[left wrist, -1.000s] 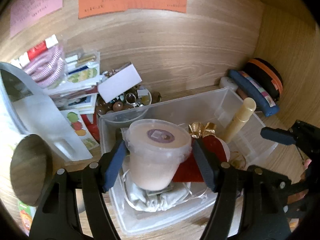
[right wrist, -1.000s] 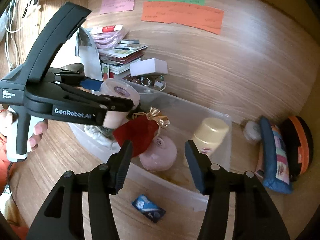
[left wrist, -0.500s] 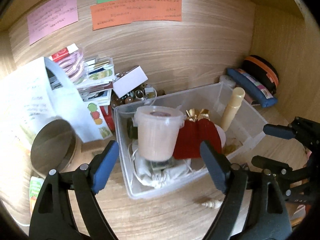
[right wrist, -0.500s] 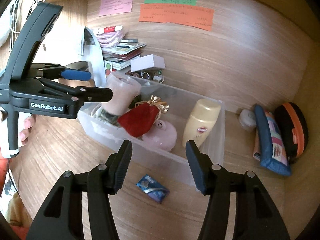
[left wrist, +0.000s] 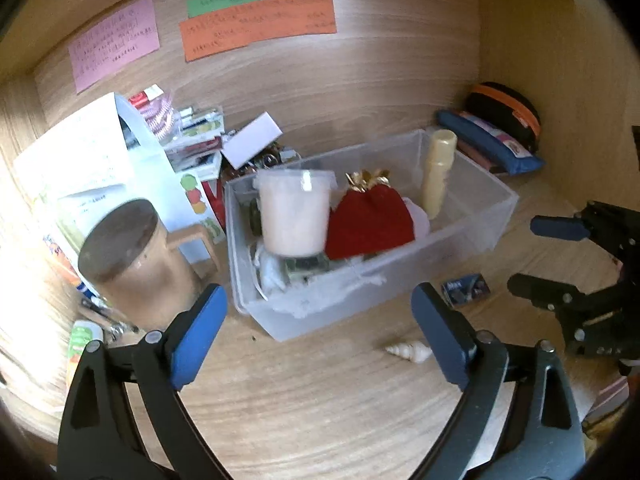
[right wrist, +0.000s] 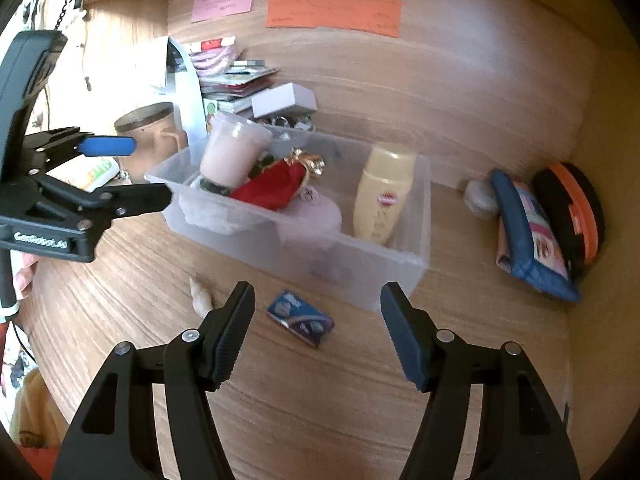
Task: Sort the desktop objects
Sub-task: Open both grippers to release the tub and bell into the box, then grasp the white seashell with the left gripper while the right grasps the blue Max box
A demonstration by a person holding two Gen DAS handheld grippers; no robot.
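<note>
A clear plastic bin stands on the wooden desk. In it are a pink lidded tub, a red pouch with gold trim and a cream bottle. A small blue packet and a white shell lie on the desk in front of the bin. My left gripper is open and empty, back from the bin. My right gripper is open and empty above the blue packet.
A brown lidded mug stands left of the bin, with papers and a cluttered pile behind it. A blue pencil case and a black-orange pouch lie at the right wall. Sticky notes hang on the back wall.
My left gripper let go of the pink tub in the bin, opened wide and drew back. My right gripper also drew back from the bin.
</note>
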